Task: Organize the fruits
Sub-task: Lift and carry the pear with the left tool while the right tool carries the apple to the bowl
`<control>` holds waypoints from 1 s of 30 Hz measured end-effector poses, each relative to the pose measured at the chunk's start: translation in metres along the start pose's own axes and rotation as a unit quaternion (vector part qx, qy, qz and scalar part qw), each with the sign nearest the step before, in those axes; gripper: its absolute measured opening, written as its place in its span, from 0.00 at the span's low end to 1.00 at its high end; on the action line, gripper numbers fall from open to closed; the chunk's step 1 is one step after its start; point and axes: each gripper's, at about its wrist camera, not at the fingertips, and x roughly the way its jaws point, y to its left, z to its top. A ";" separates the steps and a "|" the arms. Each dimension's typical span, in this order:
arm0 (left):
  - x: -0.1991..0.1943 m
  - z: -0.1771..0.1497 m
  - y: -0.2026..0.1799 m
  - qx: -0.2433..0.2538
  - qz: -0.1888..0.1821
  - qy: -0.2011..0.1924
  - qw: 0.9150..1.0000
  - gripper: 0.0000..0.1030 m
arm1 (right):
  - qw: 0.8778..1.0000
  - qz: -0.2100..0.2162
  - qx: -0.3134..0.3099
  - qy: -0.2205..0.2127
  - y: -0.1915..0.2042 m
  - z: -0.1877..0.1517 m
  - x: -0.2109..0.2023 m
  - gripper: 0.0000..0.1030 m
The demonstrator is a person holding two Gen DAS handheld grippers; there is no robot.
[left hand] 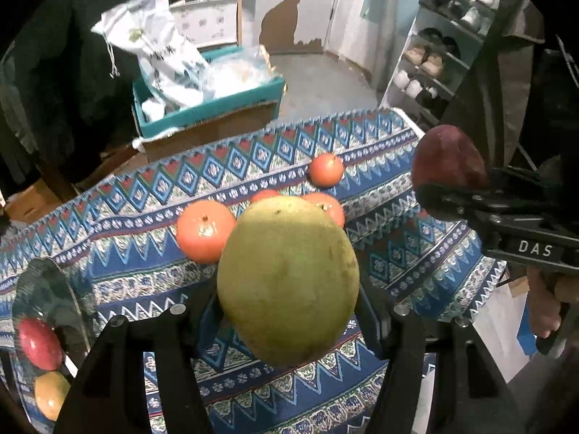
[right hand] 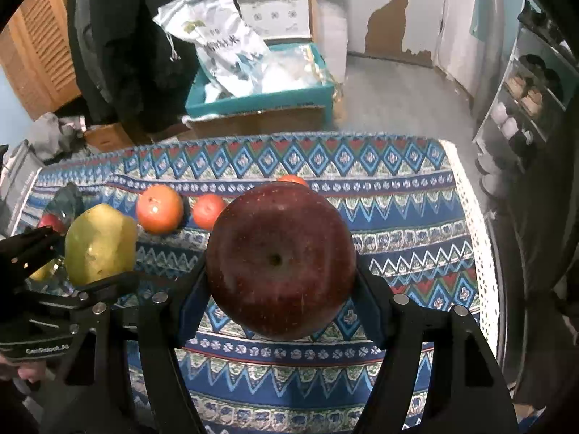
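My left gripper (left hand: 289, 322) is shut on a large green-yellow pear (left hand: 287, 278), held above the patterned tablecloth (left hand: 398, 253). My right gripper (right hand: 282, 300) is shut on a dark red apple (right hand: 280, 260), also raised off the cloth. Each view shows the other gripper's fruit: the apple (left hand: 448, 159) at the right, the pear (right hand: 99, 244) at the left. Several oranges lie on the cloth behind them (left hand: 204, 231) (left hand: 325, 170) (right hand: 159, 209) (right hand: 208, 211). A glass plate (left hand: 43, 282) at the left holds a red apple (left hand: 38, 343) and a yellow fruit (left hand: 50, 394).
Beyond the table's far edge stands a teal box (left hand: 217, 108) with plastic bags on a cardboard carton. A shoe rack (left hand: 434, 61) is at the right. A dark coat (right hand: 119, 47) hangs at the back left. The cloth's lace edge (right hand: 474, 238) marks the table's right side.
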 end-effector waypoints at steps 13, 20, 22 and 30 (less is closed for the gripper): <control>-0.058 0.004 0.018 -0.002 0.002 -0.047 0.999 0.63 | 0.998 0.034 -0.018 -0.047 0.035 0.018 -0.044 0.69; -0.084 0.001 0.036 -0.021 0.008 -0.067 0.997 0.63 | 0.996 0.056 -0.026 -0.066 0.053 0.026 -0.057 0.69; -0.090 -0.001 0.044 -0.023 0.015 -0.072 0.997 0.63 | 0.995 0.061 -0.028 -0.069 0.059 0.028 -0.060 0.69; -0.106 -0.016 0.074 -0.055 0.032 -0.078 0.995 0.63 | 0.993 0.080 -0.049 -0.071 0.089 0.037 -0.058 0.69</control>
